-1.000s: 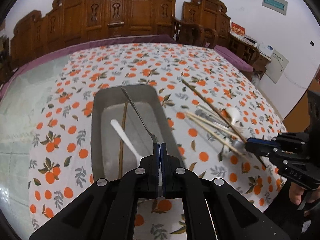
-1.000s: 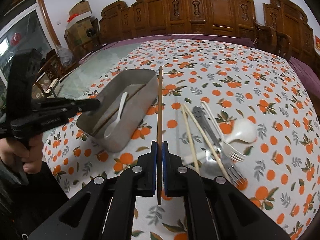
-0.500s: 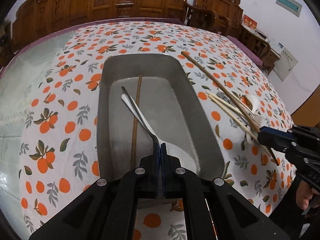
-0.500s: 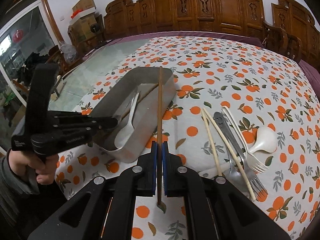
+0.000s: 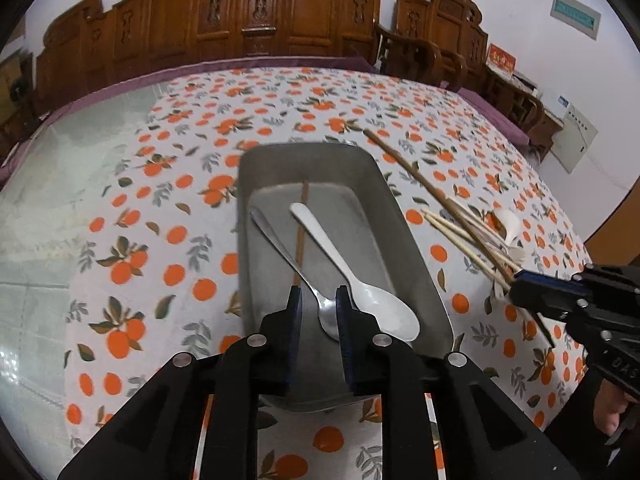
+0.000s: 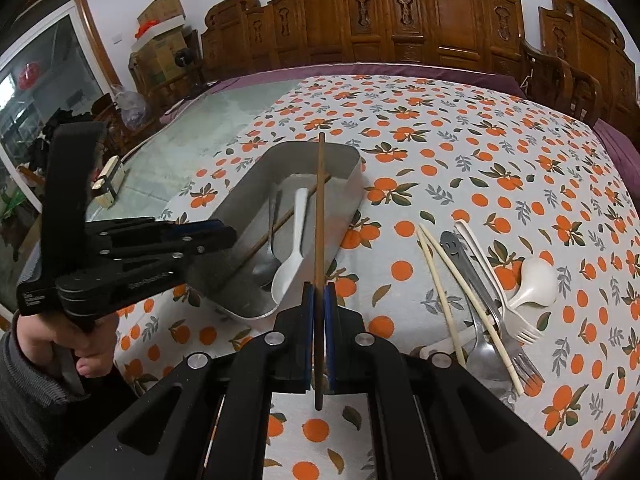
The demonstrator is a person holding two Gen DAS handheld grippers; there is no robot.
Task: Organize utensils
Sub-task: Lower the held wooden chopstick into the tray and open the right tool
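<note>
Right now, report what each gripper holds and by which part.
The left gripper holds nothing; its jaws have just been opening, the metal spoon loose between them. The right gripper clamps the brown chopstick near its lower end.

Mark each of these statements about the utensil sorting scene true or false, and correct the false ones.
1. The right gripper is shut on a dark wooden chopstick. True.
2. The metal tray is empty. False: it holds a metal spoon, a white plastic spoon and a brown chopstick.
3. The left gripper clamps the metal spoon. False: its jaws have just been opening; the spoon lies in the tray between them, unpressed.
4. Two pale chopsticks lie on the tablecloth beside the forks. True.
5. The white soup spoon lies inside the tray. False: it rests on the tablecloth, outside it.
</note>
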